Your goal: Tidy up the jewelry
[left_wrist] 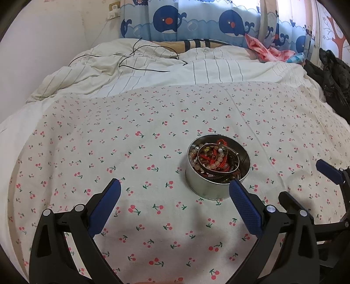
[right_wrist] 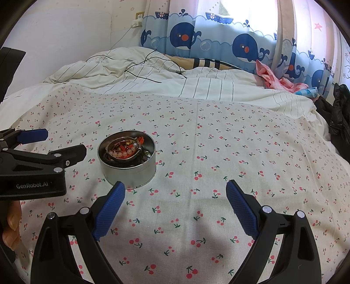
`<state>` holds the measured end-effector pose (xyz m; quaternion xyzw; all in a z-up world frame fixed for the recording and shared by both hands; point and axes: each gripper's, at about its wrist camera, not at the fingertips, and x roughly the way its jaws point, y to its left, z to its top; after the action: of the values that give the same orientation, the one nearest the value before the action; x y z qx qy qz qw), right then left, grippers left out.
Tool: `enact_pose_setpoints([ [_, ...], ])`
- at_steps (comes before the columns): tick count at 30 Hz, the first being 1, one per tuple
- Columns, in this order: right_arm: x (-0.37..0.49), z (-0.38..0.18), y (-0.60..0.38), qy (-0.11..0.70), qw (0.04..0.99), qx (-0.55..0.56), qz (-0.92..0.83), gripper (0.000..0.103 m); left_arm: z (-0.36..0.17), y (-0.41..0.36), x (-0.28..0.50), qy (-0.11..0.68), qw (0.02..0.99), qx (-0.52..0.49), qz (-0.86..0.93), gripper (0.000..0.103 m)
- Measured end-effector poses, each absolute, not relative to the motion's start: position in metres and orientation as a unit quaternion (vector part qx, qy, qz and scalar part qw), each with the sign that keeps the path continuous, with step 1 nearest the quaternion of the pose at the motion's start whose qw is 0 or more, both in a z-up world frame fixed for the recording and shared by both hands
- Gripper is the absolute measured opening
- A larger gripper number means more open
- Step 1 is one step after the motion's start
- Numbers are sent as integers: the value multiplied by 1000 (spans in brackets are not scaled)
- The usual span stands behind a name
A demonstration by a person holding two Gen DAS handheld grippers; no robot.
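Note:
A round metal tin [left_wrist: 203, 187] stands on the cherry-print cloth [left_wrist: 131, 153]. It is filled with tangled jewelry [left_wrist: 215, 160]: pale bead bracelets, red cord and dark bands. My left gripper [left_wrist: 175, 187] is open and empty, its right fingertip just in front of the tin. In the right wrist view the tin [right_wrist: 131, 172] stands ahead and left, its jewelry [right_wrist: 125, 150] showing. My right gripper [right_wrist: 175, 187] is open and empty, its left fingertip close to the tin's near side. The left gripper [right_wrist: 65, 142] shows at the left edge.
The cloth lies over a bed with a striped white duvet [left_wrist: 153, 65] behind it. A black cable [left_wrist: 135, 59] lies on the duvet. Pink fabric [left_wrist: 266, 50] and dark clothing [left_wrist: 332, 76] lie at the right. A whale-print curtain [left_wrist: 196, 19] hangs behind.

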<state>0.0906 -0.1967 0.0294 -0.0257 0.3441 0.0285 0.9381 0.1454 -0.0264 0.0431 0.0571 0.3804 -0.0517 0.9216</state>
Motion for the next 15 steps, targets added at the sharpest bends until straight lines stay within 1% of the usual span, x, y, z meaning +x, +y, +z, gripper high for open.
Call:
enact_pose_setpoints([
  [4, 92, 29, -197, 343, 938, -26, 28, 90, 47, -18, 143, 359, 932, 37, -45, 95],
  [12, 95, 27, -198, 345, 938, -26, 26, 90, 40, -7, 156, 400, 916, 5, -45, 95],
  [15, 95, 26, -199, 346, 938, -27, 27, 90, 38, -8, 156, 404, 914, 7, -44, 95],
])
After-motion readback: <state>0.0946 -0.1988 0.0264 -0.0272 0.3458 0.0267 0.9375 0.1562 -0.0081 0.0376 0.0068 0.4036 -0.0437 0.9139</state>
